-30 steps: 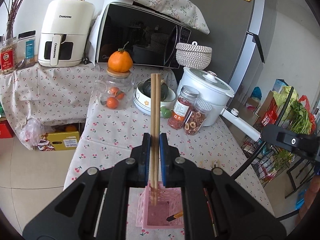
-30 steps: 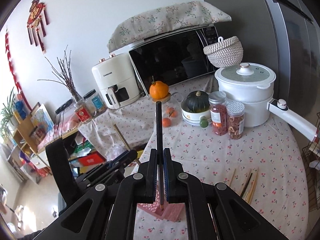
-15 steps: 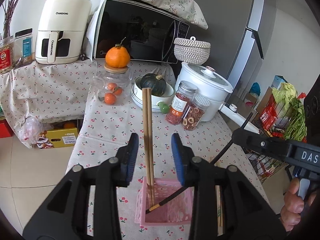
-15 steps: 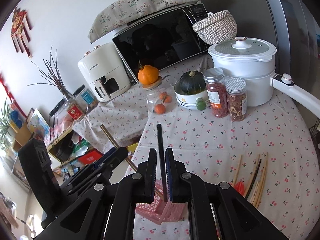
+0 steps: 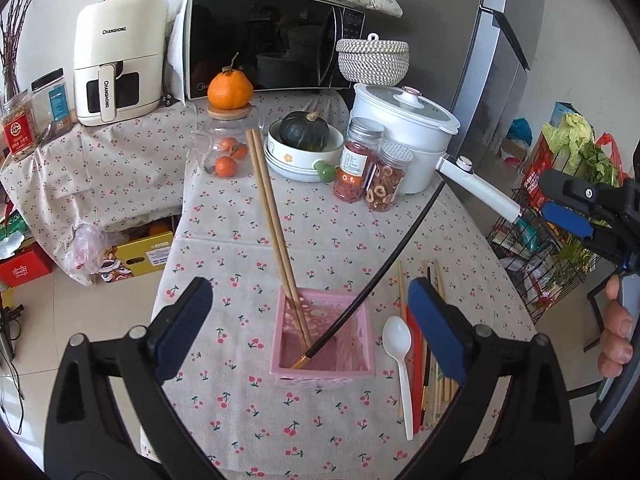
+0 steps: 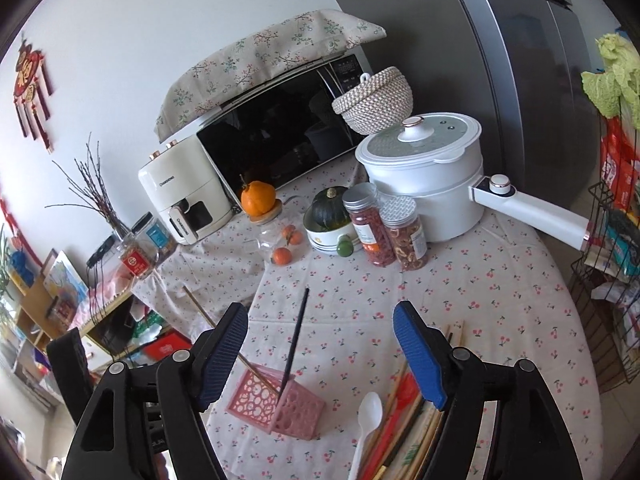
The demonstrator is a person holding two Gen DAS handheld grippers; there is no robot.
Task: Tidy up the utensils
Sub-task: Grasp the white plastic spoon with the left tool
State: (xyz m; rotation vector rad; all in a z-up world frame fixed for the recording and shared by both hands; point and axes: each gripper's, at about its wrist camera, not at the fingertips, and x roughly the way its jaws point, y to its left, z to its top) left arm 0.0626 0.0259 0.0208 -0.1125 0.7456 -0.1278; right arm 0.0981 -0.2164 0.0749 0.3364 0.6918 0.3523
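A pink perforated holder (image 5: 324, 340) (image 6: 276, 404) stands on the cherry-print table. A pair of wooden chopsticks (image 5: 272, 220) leans in it to the far left, and a black chopstick (image 5: 380, 276) (image 6: 294, 344) leans in it to the right. My left gripper (image 5: 308, 332) is open and empty, above and around the holder. My right gripper (image 6: 320, 352) is open and empty, above the holder; it also shows at the right edge of the left wrist view (image 5: 576, 216). A white plastic spoon (image 5: 400, 364) (image 6: 366, 420) and a pile of loose chopsticks (image 5: 430, 344) (image 6: 404, 424) lie right of the holder.
At the back stand two spice jars (image 5: 372, 168), a white pot with a long handle (image 5: 404, 128), a bowl with a green squash (image 5: 302, 140), a glass jar with oranges (image 5: 226, 148), a microwave (image 5: 264, 40) and an air fryer (image 5: 120, 72). A wire rack with vegetables (image 5: 560, 208) stands off the table's right edge.
Both grippers have opened and let go: the wooden pair and the black chopstick now lean in the pink holder. Both grippers have drawn back and up from it.
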